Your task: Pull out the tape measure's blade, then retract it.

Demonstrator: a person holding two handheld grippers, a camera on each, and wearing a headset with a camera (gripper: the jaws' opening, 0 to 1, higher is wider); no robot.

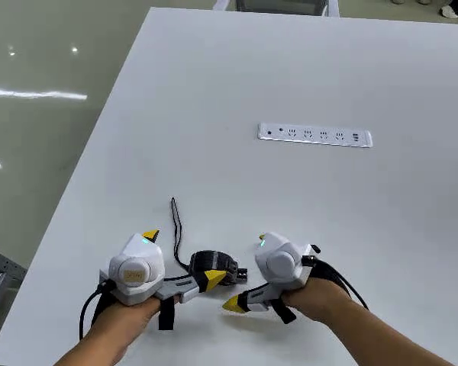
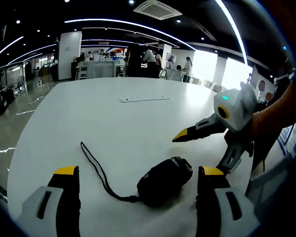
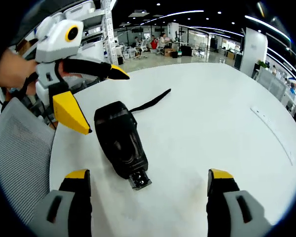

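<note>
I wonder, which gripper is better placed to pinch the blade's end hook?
Right. The tape measure points its metal hook at the open right gripper, between its jaws; the left gripper faces the strap end.

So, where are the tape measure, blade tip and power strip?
tape measure (image 3: 119,142), right gripper view, black case.
blade tip (image 3: 139,181), right gripper view, metal hook.
power strip (image 1: 314,136), head view, top face.

Black tape measure (image 1: 212,265) flat on table, blade retracted.
</note>
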